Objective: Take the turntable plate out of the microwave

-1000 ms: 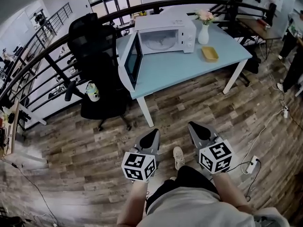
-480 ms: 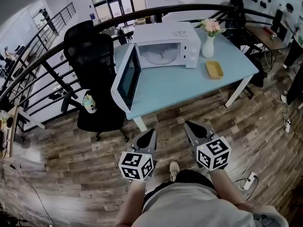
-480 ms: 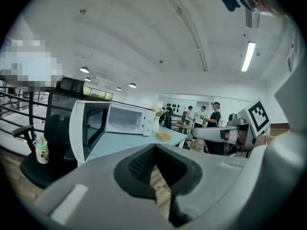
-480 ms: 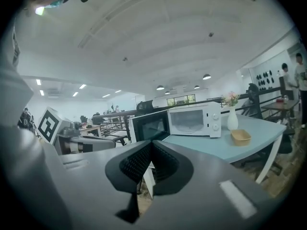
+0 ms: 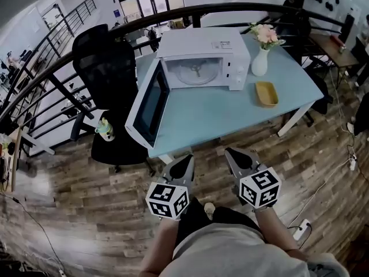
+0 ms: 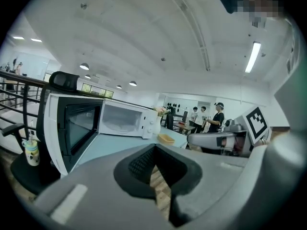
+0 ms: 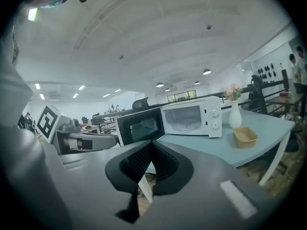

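Observation:
A white microwave (image 5: 202,59) stands on the light blue table (image 5: 219,111) with its door (image 5: 149,105) swung wide open to the left. The glass turntable plate (image 5: 196,73) lies inside the cavity, also seen as a pale disc in the left gripper view (image 6: 115,124). My left gripper (image 5: 185,160) and right gripper (image 5: 235,153) are held side by side in front of the table's near edge, well short of the microwave. Both are shut with nothing between the jaws. In the right gripper view the microwave (image 7: 192,118) stands beyond the jaws.
A white vase with pink flowers (image 5: 260,56) and a yellow tray (image 5: 267,93) sit on the table right of the microwave. A black office chair (image 5: 109,79) with a bottle (image 5: 104,128) on its seat stands left of the open door. A curved railing runs behind. People stand far off (image 6: 211,119).
The table and microwave have come nearer in the head view and sit lower in it. Both grippers keep the same place and stay shut.

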Demonstrator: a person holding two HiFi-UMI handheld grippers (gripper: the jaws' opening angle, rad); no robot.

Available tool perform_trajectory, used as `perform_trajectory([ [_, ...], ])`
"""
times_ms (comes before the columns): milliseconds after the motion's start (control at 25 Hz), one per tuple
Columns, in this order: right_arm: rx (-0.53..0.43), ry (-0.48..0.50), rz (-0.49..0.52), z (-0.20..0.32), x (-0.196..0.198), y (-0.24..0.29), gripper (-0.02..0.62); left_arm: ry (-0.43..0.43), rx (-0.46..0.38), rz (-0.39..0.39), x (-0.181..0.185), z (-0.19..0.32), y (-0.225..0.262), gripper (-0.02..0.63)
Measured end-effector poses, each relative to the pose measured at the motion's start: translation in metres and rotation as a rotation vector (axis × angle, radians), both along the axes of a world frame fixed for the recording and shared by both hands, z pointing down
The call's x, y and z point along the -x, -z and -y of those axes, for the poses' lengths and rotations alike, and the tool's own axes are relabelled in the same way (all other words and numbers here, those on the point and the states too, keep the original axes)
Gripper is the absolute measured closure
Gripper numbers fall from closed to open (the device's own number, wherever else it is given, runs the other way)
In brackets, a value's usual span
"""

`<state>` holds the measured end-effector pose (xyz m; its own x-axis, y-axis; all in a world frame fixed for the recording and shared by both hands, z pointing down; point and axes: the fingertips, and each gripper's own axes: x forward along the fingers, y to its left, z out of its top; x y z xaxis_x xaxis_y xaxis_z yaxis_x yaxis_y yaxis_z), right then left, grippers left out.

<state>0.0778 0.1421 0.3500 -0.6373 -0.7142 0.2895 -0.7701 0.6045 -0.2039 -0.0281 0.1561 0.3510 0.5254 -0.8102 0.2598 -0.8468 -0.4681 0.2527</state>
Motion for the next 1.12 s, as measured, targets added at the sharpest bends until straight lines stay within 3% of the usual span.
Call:
perform_trajectory([
  [280, 0.037, -0.025, 0.033, 0.028, -0.011, -0.011, 0.580, -0.008, 0.027, 0.004, -0.001, 0.031, -0.010, 0.603],
  [520, 0.051, -0.067, 0.043, 0.052, -0.019, -0.016, 0.580, -0.067, 0.051, -0.006, -0.009, 0.060, -0.017, 0.603],
  [680, 0.058, -0.074, 0.024, 0.079, -0.017, -0.021, 0.580, -0.052, 0.056, -0.063, -0.003, 0.091, -0.015, 0.603],
  [1000, 0.071, -0.066, 0.021, 0.150, 0.004, -0.027, 0.580, -0.022, 0.053, -0.068, 0.014, 0.162, -0.020, 0.603],
  [1120, 0.067, -0.066, 0.014, 0.175, 0.009, -0.023, 0.580, -0.031, 0.069, -0.028, 0.018, 0.188, -0.028, 0.603],
])
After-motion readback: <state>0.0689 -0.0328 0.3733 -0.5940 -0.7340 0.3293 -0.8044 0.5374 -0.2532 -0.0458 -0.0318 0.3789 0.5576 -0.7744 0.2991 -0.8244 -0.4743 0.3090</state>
